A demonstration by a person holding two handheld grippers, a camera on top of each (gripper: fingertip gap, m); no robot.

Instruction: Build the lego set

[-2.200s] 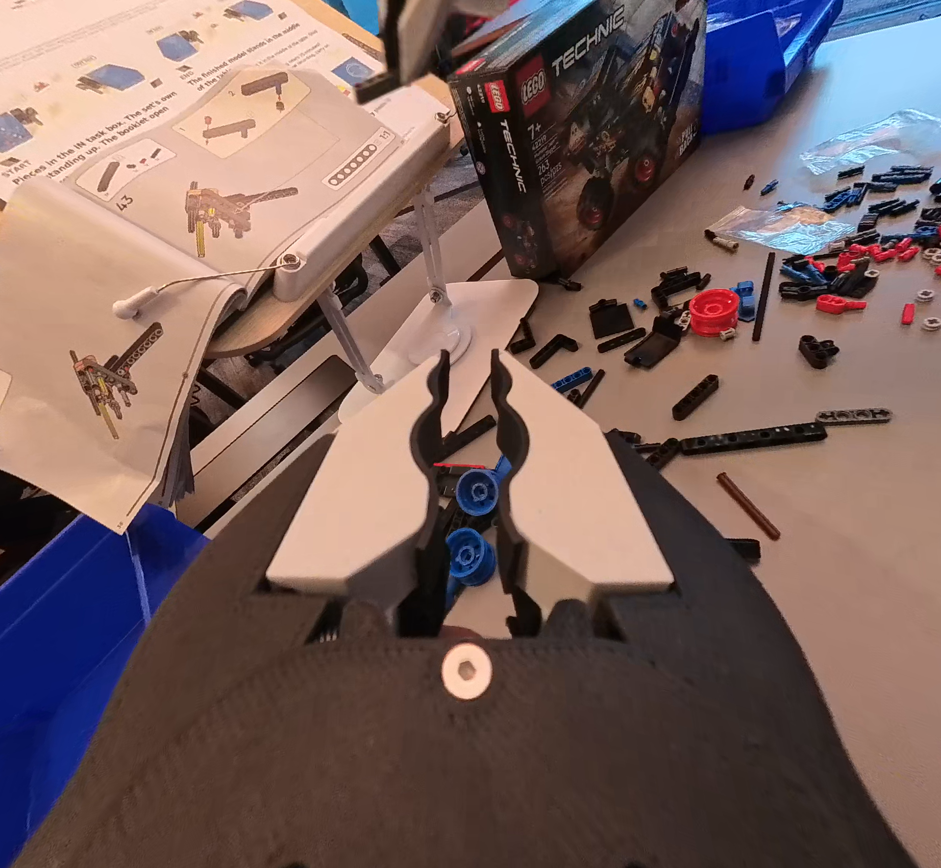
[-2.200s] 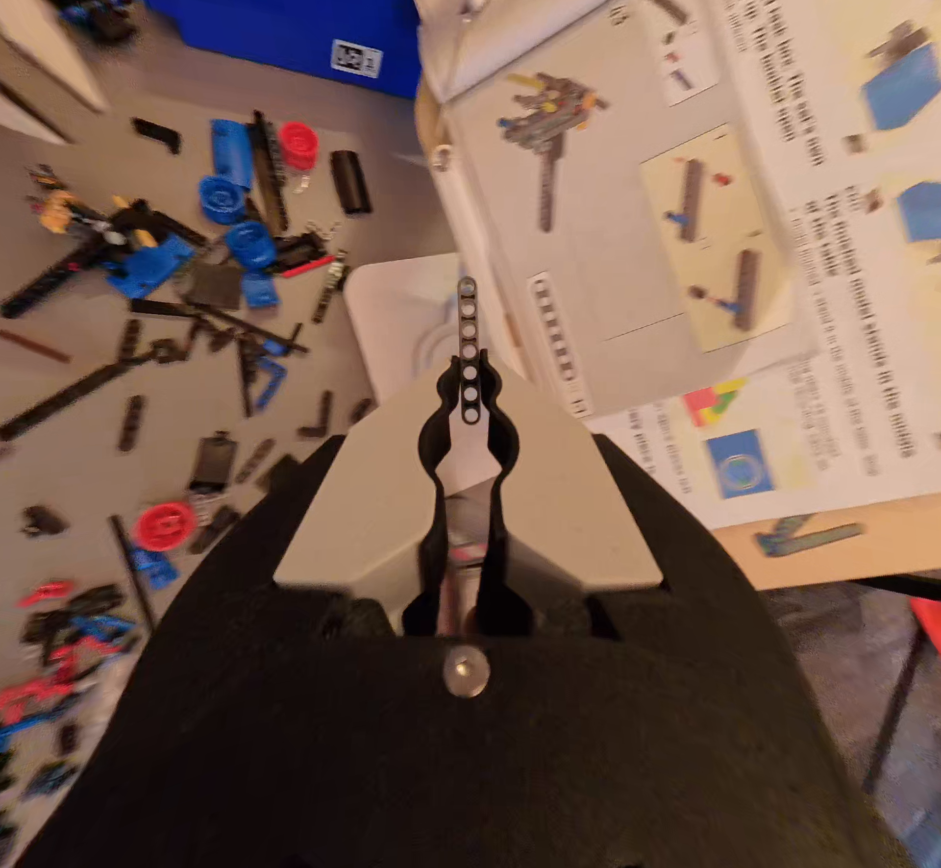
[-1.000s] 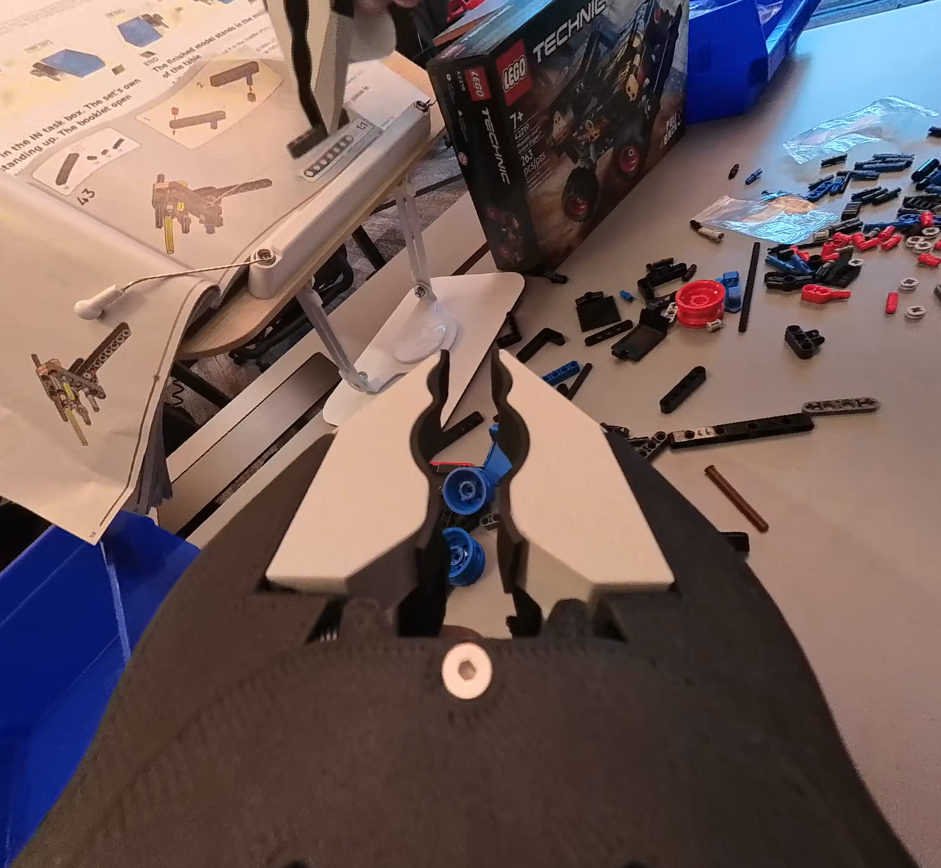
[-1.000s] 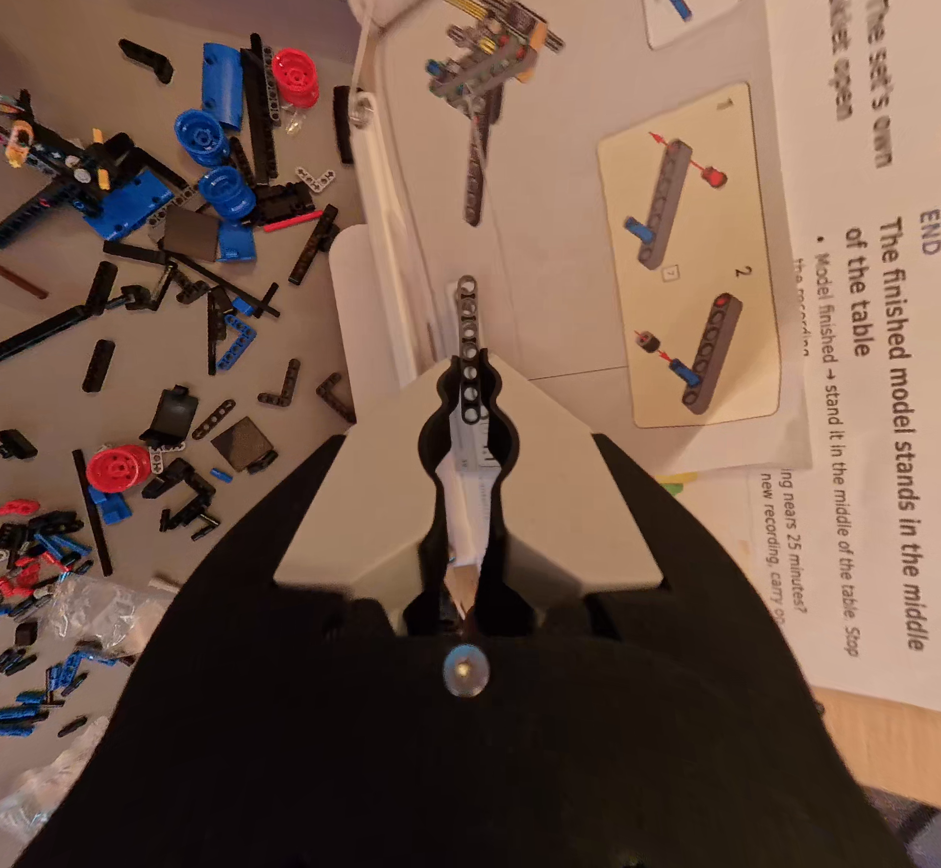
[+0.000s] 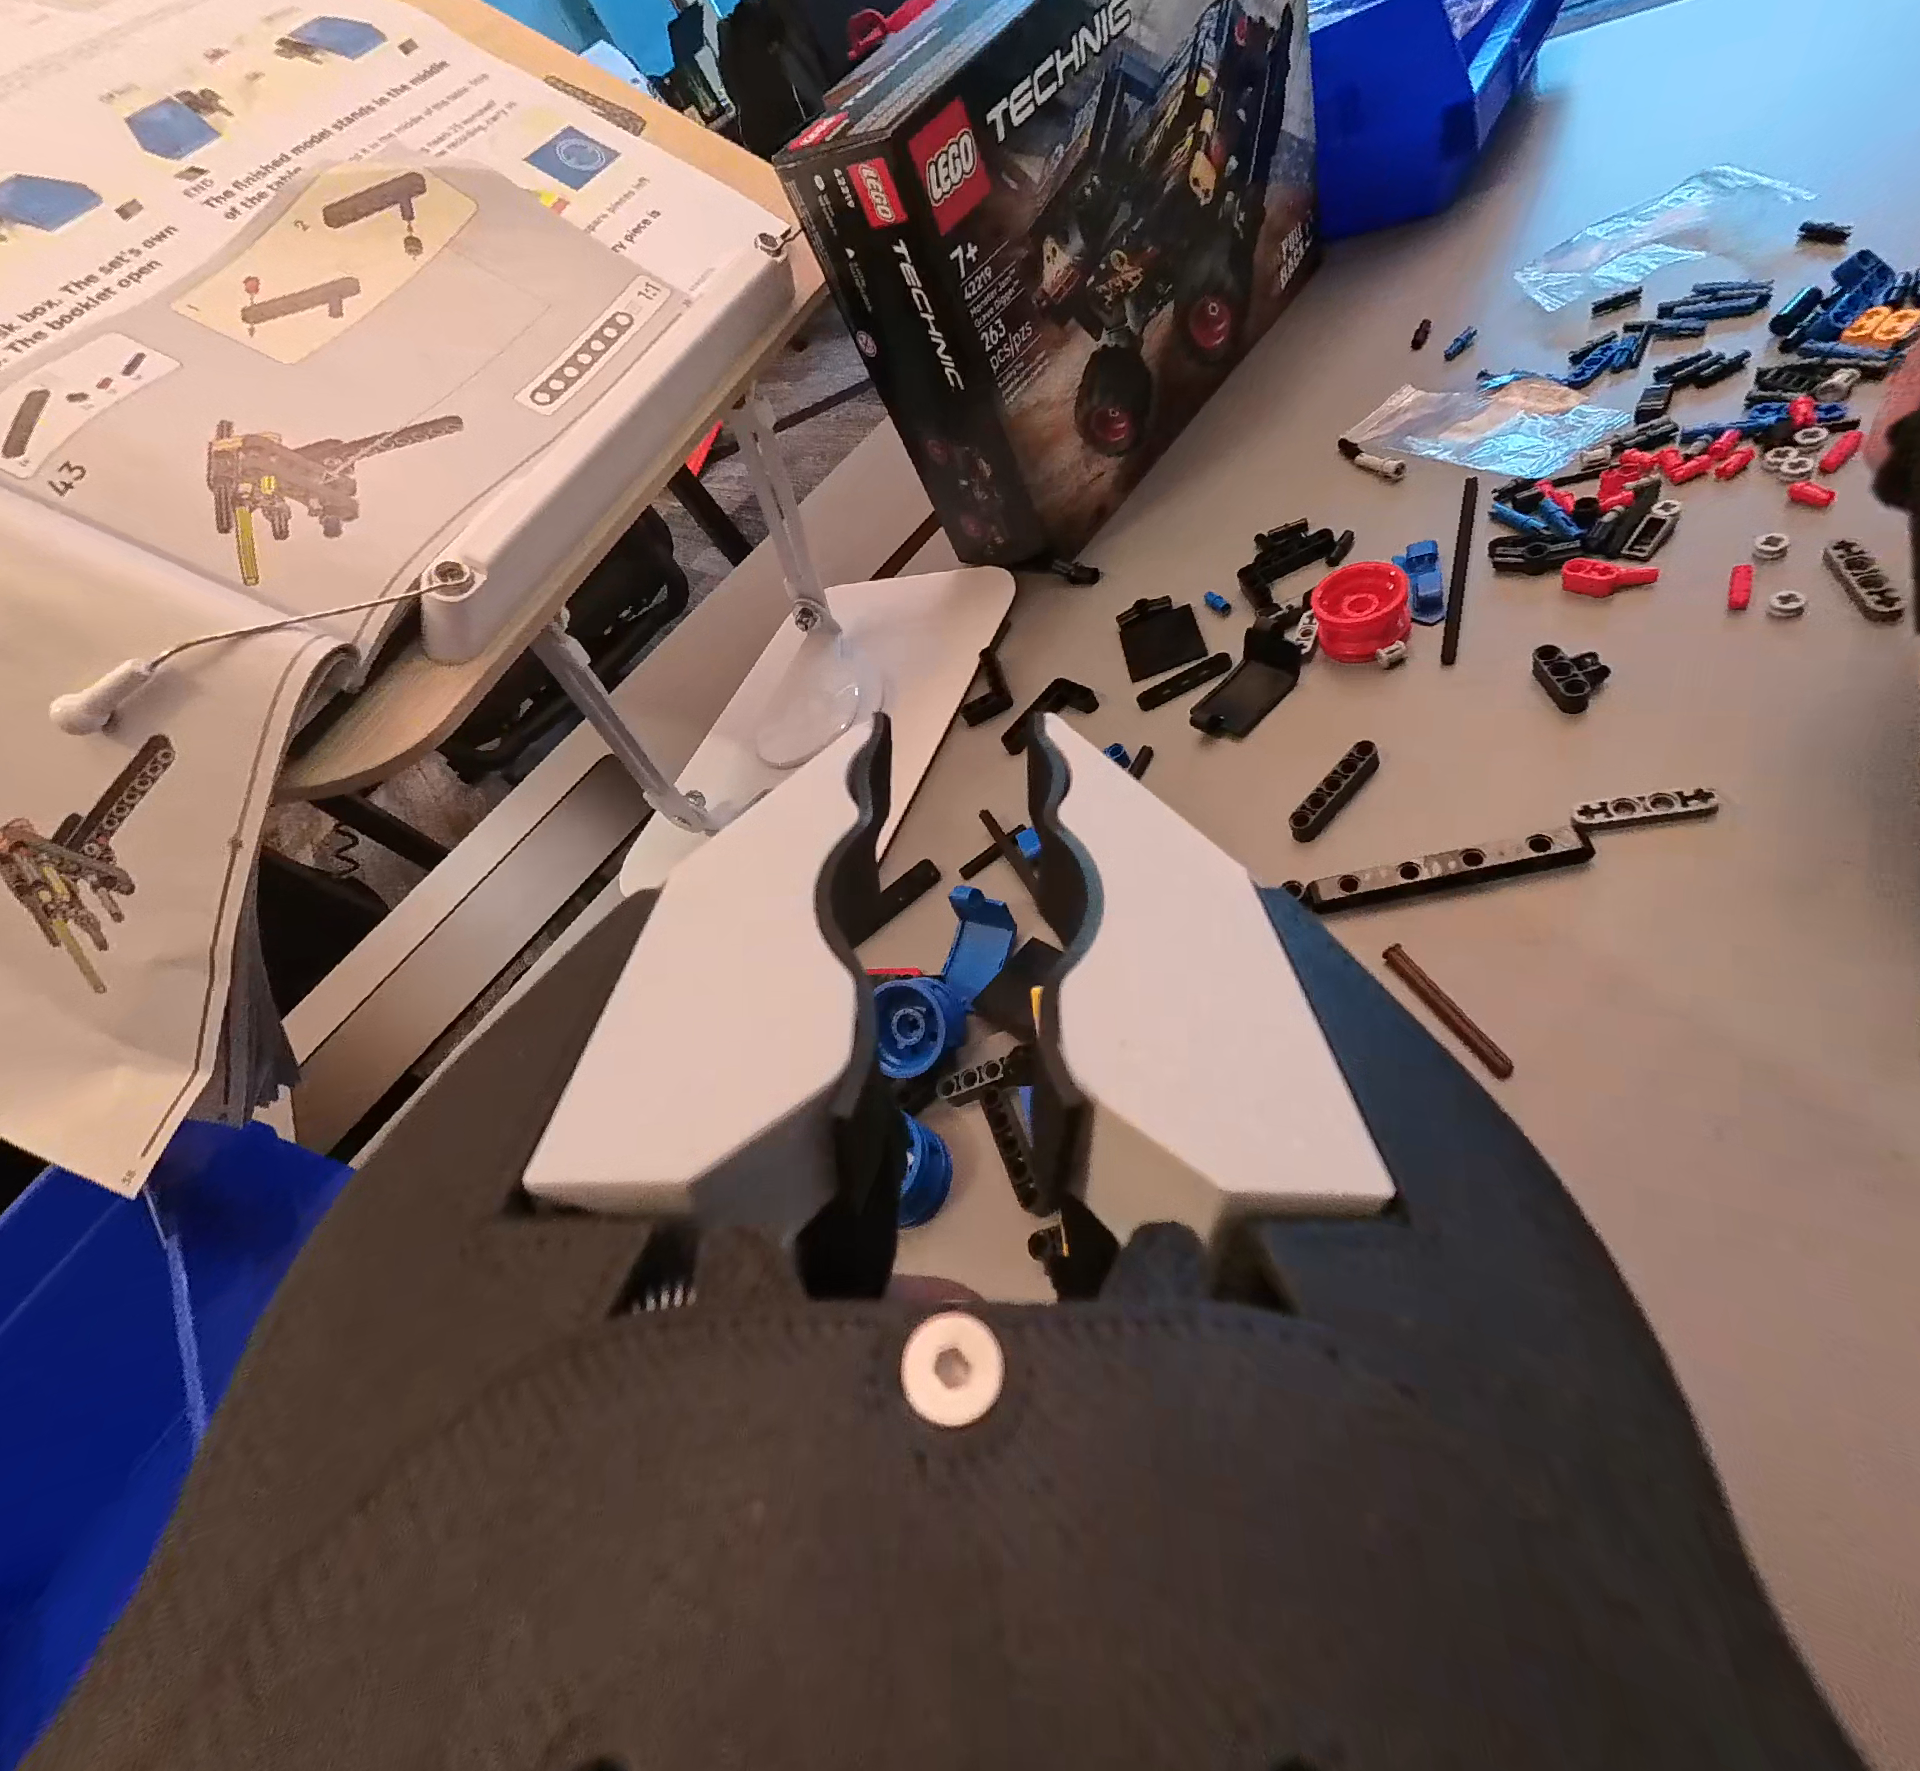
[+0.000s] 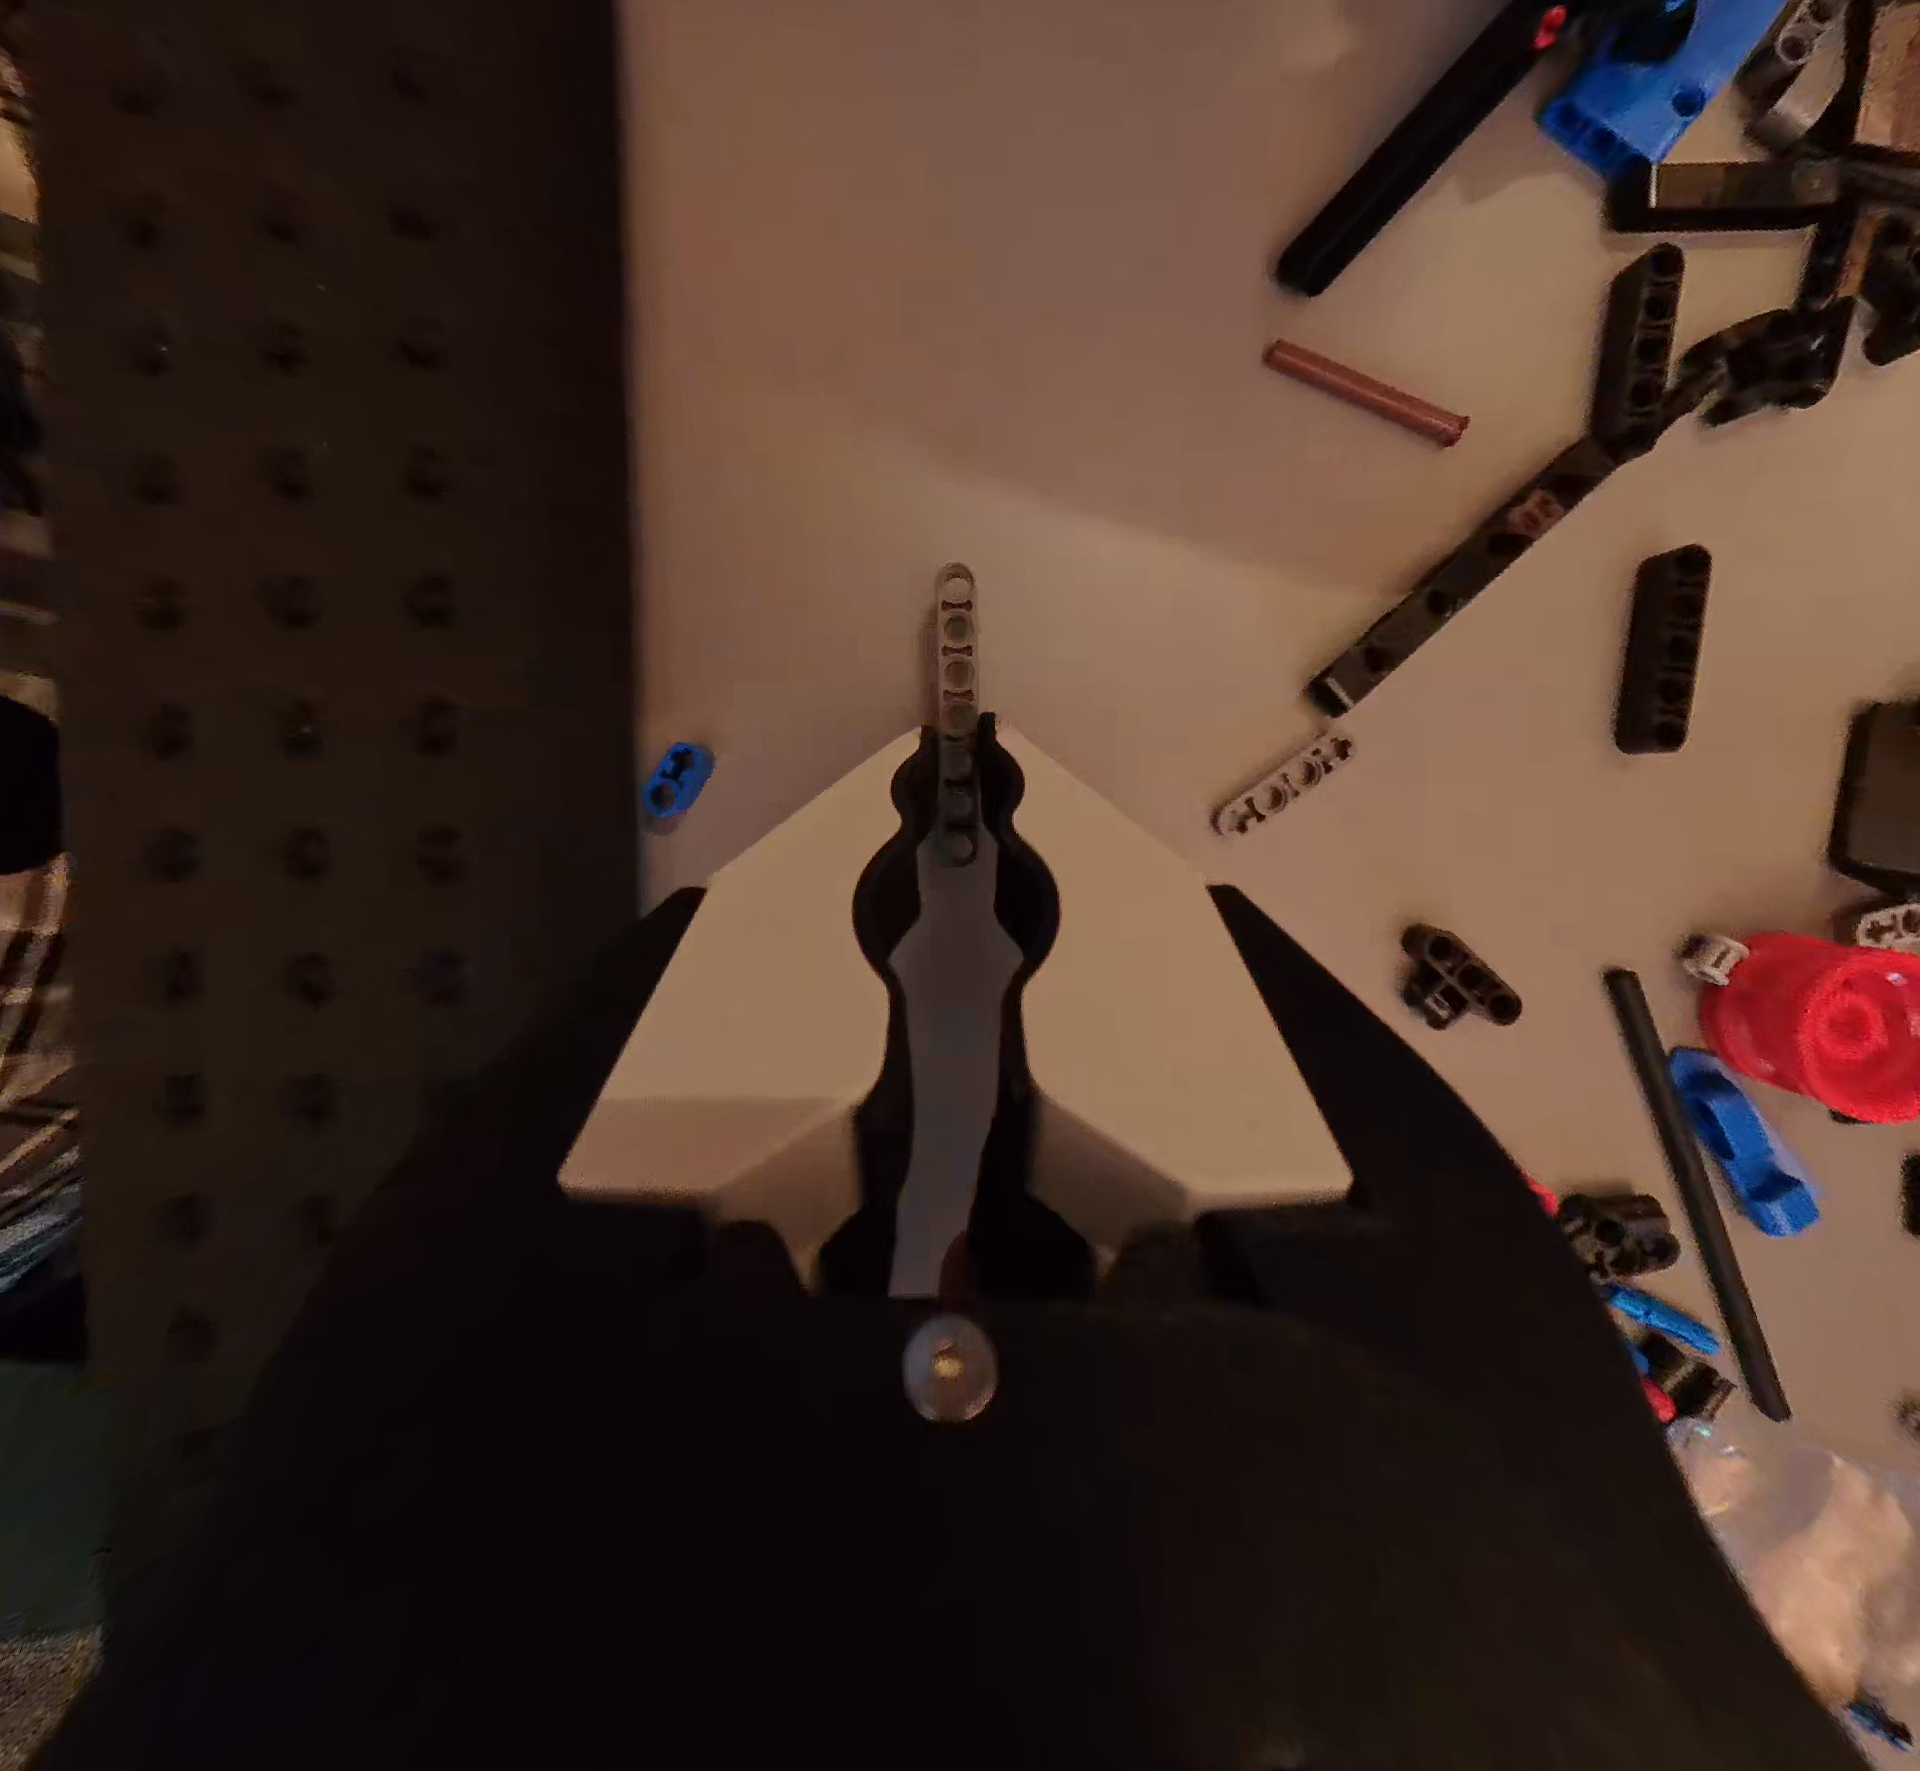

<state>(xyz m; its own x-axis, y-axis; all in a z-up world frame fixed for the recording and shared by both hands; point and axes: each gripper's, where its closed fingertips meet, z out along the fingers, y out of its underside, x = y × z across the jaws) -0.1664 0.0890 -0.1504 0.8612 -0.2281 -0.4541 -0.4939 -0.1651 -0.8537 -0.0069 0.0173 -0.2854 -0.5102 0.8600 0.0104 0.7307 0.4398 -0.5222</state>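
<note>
Now | right hand-held gripper (image 6: 954, 734) clamps grey beam (image 6: 955, 641) | left hand-held gripper (image 5: 956, 755) parted | brown axle (image 6: 1363, 392) nearby

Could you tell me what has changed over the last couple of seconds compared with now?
The right gripper, shut on the grey beam throughout, has swung away from the instruction booklet, where it held the beam against the page, and now points down at the table beside the loose parts. The left gripper has opened a little wider and still hovers empty over the blue wheels.
</note>
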